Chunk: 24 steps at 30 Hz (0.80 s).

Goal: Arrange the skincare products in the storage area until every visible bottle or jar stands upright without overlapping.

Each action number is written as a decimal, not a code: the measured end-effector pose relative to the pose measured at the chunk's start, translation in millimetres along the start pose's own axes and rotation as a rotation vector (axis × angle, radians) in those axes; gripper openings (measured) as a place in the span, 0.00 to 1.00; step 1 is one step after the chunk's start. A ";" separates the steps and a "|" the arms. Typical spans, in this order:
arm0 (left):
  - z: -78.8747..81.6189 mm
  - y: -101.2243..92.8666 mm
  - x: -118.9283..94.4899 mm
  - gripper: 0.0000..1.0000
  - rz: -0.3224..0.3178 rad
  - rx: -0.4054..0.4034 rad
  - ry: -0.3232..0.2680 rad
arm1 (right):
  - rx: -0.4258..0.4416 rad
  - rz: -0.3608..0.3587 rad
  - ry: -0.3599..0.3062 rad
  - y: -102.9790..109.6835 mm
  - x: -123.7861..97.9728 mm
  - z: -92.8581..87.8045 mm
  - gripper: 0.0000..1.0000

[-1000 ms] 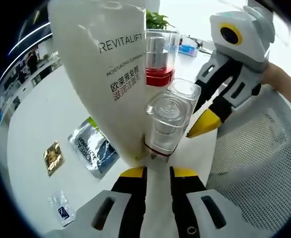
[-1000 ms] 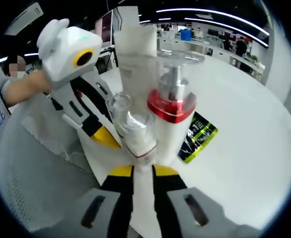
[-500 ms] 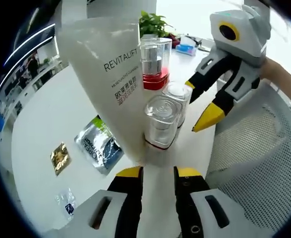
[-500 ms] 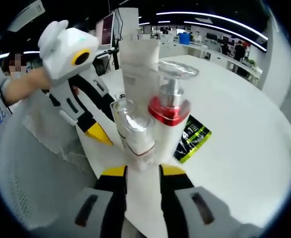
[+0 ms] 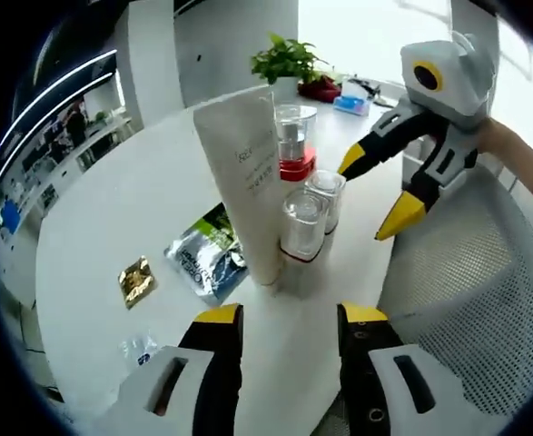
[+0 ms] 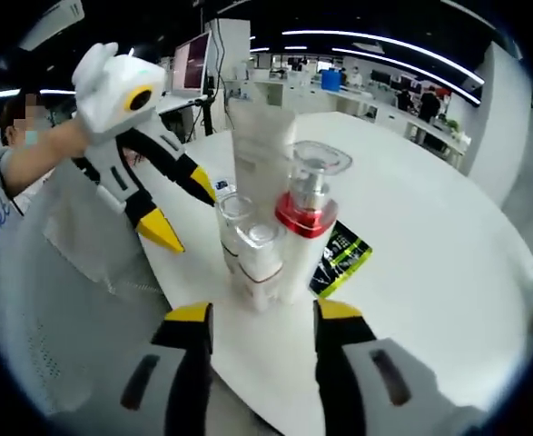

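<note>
Beyond the left gripper's fingers [image 5: 219,320], the white cleanser tube [image 5: 248,191] hides part of the silver sachet [image 5: 204,257], and the tube's print is too blurred to read. In the right gripper view the red-collared pump bottle [image 6: 304,238] covers an edge of the black-and-green sachet [image 6: 340,259]; the clear-capped jars [image 6: 248,250] overlap each other.

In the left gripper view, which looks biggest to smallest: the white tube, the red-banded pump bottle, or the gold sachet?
1. White tube, tallest by far.
2. Red-banded pump bottle, partly hidden behind the tube.
3. Gold sachet, a small flat packet.
</note>
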<state>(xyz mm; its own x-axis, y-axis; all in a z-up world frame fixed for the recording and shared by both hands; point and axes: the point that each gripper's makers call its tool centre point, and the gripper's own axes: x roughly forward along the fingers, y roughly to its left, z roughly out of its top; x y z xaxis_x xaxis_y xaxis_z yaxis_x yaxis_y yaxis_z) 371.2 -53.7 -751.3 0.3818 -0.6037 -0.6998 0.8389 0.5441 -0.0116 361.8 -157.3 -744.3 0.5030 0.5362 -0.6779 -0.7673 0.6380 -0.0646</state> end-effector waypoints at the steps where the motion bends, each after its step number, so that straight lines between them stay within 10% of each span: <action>1: 0.1 0.1 -2.6 0.42 0.004 -0.002 -0.003 | -0.008 -0.004 -0.005 0.5 -1.9 1.0 0.48; 24: 2.7 2.3 -58.3 0.73 0.094 -0.012 -0.089 | -0.042 -0.060 -0.092 6.0 -34.6 25.5 0.82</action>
<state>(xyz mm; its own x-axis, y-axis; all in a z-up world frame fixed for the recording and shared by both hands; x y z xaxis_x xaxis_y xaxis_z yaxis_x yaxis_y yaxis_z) 351.9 -18.8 -708.6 0.4920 -0.5987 -0.6320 0.7934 0.6072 0.0424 350.0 -157.9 -702.6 0.5813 0.5472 -0.6022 -0.7496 0.6480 -0.1349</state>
